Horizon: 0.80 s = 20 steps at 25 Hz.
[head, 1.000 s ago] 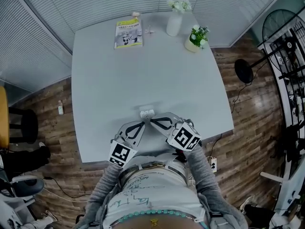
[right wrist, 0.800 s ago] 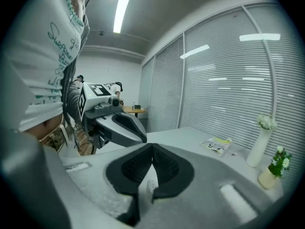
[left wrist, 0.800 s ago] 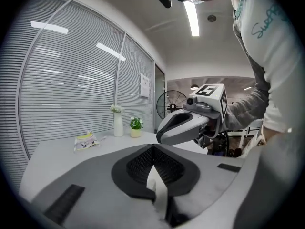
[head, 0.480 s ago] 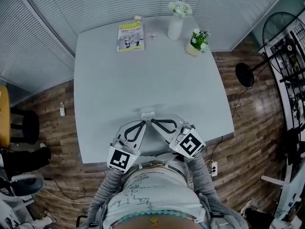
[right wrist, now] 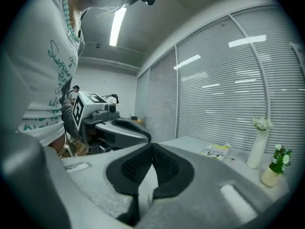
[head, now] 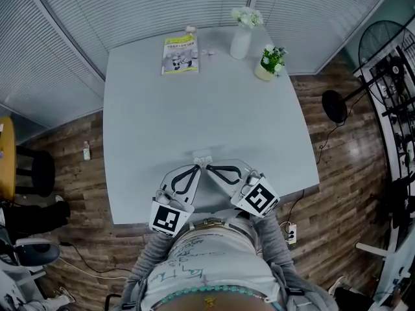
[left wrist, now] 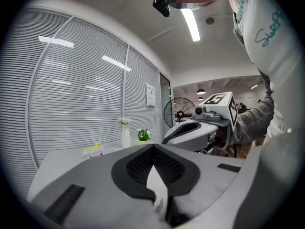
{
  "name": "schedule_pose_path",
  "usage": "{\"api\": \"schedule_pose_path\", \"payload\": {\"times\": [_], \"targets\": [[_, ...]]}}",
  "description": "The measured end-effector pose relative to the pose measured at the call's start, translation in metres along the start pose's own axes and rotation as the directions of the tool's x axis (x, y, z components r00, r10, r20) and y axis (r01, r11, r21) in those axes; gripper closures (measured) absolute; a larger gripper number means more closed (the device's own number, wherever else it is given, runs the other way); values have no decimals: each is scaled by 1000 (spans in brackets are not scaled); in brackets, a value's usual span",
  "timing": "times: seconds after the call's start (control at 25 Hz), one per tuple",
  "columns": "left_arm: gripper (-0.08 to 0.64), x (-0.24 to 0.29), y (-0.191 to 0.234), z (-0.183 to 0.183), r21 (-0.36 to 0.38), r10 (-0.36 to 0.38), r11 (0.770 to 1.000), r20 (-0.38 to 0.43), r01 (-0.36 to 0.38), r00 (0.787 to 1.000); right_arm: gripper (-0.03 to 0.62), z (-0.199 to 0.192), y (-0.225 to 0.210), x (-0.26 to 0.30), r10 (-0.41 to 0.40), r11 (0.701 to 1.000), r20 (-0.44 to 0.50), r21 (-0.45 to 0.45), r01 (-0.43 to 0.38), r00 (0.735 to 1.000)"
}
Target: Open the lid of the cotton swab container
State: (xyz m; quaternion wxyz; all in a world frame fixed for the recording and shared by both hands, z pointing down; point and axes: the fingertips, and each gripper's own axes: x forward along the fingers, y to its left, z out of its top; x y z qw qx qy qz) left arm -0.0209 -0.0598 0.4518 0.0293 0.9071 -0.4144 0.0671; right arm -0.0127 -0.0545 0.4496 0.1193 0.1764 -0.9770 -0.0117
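A small white object (head: 201,154), which may be the cotton swab container, sits on the grey table (head: 194,109) near its front edge. It is too small to show a lid. My left gripper (head: 198,168) and right gripper (head: 209,168) lie just in front of it. Their tips point inward and nearly meet. Both are shut with nothing between the jaws. The left gripper view shows my shut left gripper (left wrist: 153,147) and the right gripper's body (left wrist: 200,128) beyond it. The right gripper view shows my shut right gripper (right wrist: 152,145) and the left gripper's body (right wrist: 114,125). Neither gripper view shows the white object.
At the table's far edge lie a booklet (head: 179,54), a white vase with flowers (head: 240,41), a small potted plant (head: 267,63) and some tiny items (head: 209,52). Blinds close off the far side. A standing fan (head: 382,44) is on the wooden floor to the right.
The head view has drifted a little, so the table sits slightly lower and further right. The right gripper's marker cube has swung slightly outward. Both grippers stay shut by the white object.
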Motion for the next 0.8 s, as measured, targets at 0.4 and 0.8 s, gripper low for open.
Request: {"api": "schedule_pose_path", "payload": {"times": [0.4, 0.8], "targets": [[561, 1, 1, -1, 17, 10, 1000, 5, -10, 1000, 591, 6, -1, 0, 6, 1000, 1, -7, -5, 1000], [561, 5, 0, 1, 23, 0, 1000, 3, 0, 1000, 591, 6, -4, 2, 13, 1000, 3, -18, -13, 1000]]}}
